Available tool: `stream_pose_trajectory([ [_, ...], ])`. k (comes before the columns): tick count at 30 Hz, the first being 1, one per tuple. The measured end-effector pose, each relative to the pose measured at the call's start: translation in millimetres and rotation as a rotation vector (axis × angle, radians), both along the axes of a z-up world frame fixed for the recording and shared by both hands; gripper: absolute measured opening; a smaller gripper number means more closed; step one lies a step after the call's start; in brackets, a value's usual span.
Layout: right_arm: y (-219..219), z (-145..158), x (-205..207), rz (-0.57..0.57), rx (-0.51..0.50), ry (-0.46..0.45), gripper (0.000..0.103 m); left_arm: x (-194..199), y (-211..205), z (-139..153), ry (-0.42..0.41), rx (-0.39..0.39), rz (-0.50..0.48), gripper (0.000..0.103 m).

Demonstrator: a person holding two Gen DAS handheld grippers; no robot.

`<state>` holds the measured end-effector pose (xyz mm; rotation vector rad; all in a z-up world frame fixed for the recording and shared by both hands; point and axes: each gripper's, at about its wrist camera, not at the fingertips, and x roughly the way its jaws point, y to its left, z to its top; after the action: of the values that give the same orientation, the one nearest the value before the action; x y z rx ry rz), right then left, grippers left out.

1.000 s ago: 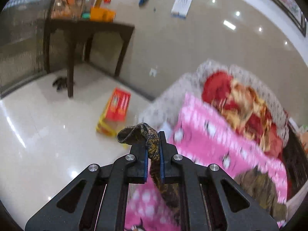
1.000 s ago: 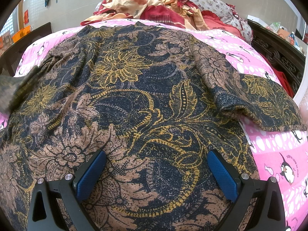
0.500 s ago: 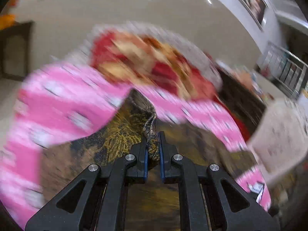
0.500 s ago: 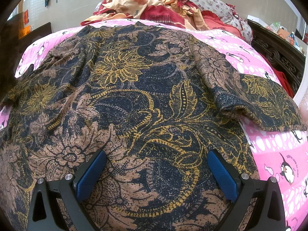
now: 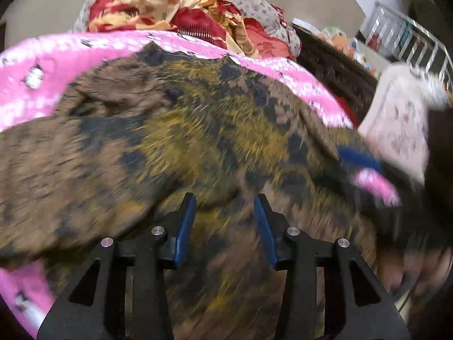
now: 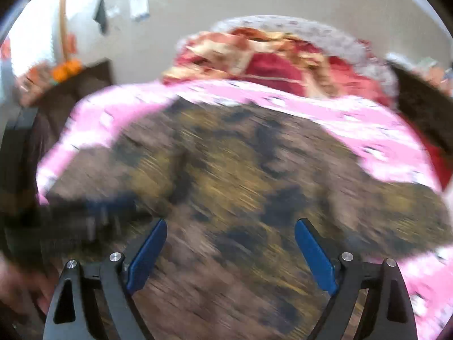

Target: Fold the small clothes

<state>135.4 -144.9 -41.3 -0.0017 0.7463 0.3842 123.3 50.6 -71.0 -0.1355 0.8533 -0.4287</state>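
Patterned garment (image 5: 175, 130) lies spread on the pink bed (image 5: 42, 65). Our left claw (image 5: 225, 221) and right claw (image 6: 230, 252) are both spread, empty. Soft, floppy, light; we'd pinch a hem edge.

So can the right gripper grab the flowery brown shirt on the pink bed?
Probably yes. The right gripper is open just above the brown and gold patterned shirt, and nothing lies between them, though the picture is blurry.
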Motion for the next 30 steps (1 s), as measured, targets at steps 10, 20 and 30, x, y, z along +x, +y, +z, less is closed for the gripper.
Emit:
stream_pose_trajectory([
  [10, 35.9, -53.3, 71.2, 0.184, 0.31, 0.208, 0.041, -32.8, 60.8, -34.0, 0.021, 0.003, 0.161, 0.042],
  [20, 48.6, -56.7, 91.5, 0.247, 0.289, 0.22, 0.008, -29.2, 56.2, -35.9, 0.02, 0.002, 0.168, 0.042],
  [30, -39.4, -45.5, 84.7, 0.044, 0.326, 0.251, 0.004, -34.1, 65.1, -36.5, 0.019, 0.018, 0.169, 0.042],
])
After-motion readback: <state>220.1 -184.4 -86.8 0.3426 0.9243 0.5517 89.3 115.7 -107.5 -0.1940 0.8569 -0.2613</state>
